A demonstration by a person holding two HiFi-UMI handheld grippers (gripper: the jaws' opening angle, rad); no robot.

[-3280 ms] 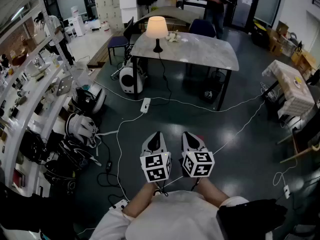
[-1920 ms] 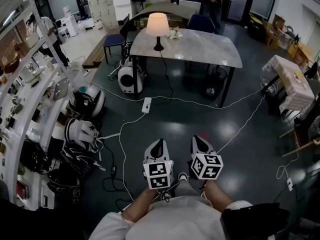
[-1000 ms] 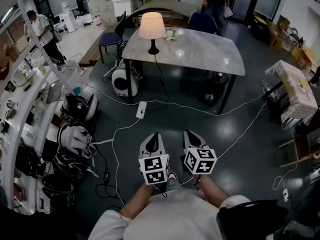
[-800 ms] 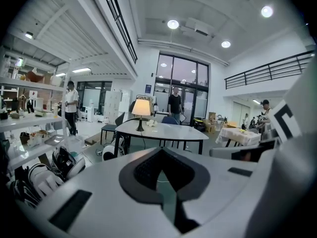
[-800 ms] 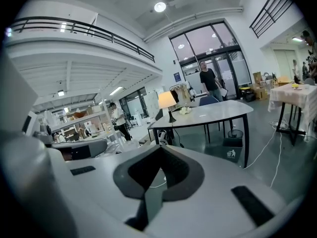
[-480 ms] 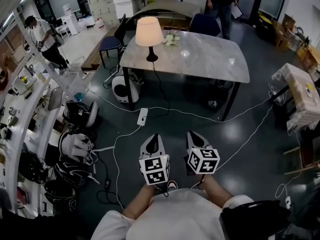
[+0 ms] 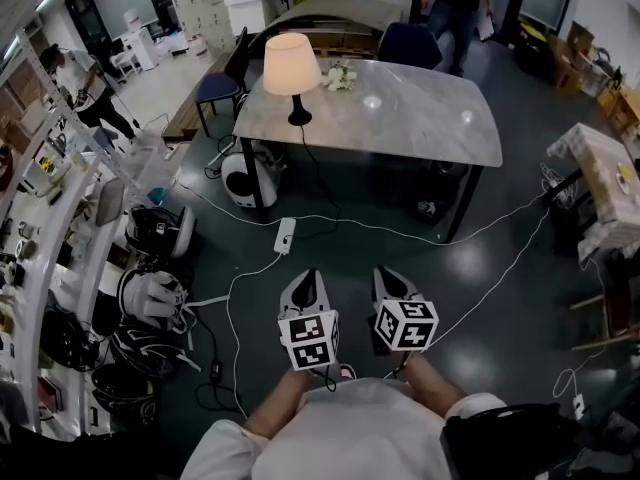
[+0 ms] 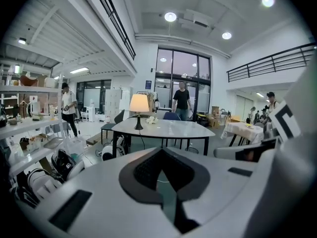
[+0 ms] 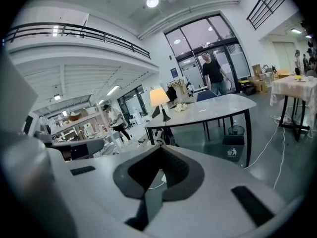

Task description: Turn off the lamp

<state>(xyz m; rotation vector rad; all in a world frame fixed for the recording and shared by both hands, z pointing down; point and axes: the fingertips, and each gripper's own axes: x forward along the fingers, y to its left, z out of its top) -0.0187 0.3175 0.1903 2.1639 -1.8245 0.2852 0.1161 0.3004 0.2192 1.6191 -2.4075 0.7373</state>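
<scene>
Above lamp (image 8: pixel 139 103), balc. rail (image 8: pixel 272 63), gripper views only

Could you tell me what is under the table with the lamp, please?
A dark bin by the right leg and a white round appliance by the left one; the tabletop covers the rest.

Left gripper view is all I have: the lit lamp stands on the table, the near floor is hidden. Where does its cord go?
Observer: The black cord of the lamp drops over the near edge of the table to the floor, near a white power strip.
Operator: Anything across my path?
Observer: White cables cross the floor before the table.
Operator: And my other tool?
Observer: The right hand-held gripper has its jaws together, nothing between them.
</scene>
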